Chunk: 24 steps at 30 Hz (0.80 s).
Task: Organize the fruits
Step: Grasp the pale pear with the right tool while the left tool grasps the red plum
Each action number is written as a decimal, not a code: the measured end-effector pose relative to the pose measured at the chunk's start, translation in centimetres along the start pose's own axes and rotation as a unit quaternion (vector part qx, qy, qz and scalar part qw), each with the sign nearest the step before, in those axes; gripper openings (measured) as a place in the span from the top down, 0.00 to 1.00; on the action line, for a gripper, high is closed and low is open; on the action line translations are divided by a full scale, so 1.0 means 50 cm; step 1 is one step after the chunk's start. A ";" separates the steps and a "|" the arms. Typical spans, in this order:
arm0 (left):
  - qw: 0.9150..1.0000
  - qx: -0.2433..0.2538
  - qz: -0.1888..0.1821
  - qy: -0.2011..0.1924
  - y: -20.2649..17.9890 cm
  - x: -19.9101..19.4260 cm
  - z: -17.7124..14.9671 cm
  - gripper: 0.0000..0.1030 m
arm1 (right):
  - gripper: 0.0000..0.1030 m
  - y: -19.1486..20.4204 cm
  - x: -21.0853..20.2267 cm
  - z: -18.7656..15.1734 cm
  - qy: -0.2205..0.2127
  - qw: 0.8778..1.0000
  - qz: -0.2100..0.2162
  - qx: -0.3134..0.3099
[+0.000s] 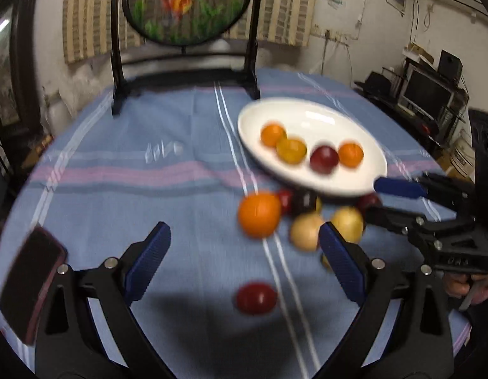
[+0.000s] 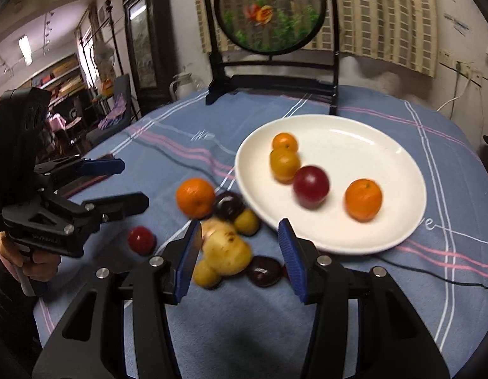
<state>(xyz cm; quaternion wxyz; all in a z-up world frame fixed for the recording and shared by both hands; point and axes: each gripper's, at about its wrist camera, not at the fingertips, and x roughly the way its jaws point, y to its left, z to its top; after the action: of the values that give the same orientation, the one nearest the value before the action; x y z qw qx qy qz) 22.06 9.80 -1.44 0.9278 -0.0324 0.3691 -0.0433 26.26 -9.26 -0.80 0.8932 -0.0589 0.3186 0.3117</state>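
A white plate (image 1: 323, 120) (image 2: 354, 145) holds several fruits: two oranges, a yellow-orange fruit and a red plum (image 2: 311, 186). In front of it on the blue cloth lie a loose orange (image 1: 259, 214) (image 2: 195, 197), dark plums, yellow fruits (image 2: 226, 251) and a lone red plum (image 1: 256, 298) (image 2: 141, 240). My left gripper (image 1: 244, 252) (image 2: 130, 183) stands wide open above the lone red plum, touching nothing. My right gripper (image 2: 241, 252) (image 1: 379, 202) hovers partly open over the yellow fruits and a dark plum (image 2: 264, 270), with its pads off them.
A round embroidered screen on a black stand (image 1: 187, 6) (image 2: 272, 12) stands at the back of the table. A dark red phone (image 1: 29, 284) lies near the left edge. A black cable (image 2: 433, 276) runs across the cloth on the right.
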 end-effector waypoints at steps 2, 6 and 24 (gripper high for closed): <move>0.999 -0.003 0.022 0.024 0.005 0.016 -0.014 0.06 | 0.50 0.015 0.015 -0.009 0.012 1.000 -0.007 -0.016; 1.000 0.004 0.013 0.022 -0.003 0.001 -0.029 0.06 | 0.50 0.018 0.039 -0.018 0.029 0.999 -0.009 -0.018; 0.998 0.046 0.002 0.037 -0.032 -0.007 -0.052 0.06 | 0.51 0.033 0.075 -0.026 0.034 0.998 -0.036 -0.041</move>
<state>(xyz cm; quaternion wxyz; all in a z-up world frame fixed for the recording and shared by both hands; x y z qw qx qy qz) 19.92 8.16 -2.92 0.9141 0.0125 0.4009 -0.0595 26.83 -6.38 -3.97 0.8895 -0.1173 0.3330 0.2900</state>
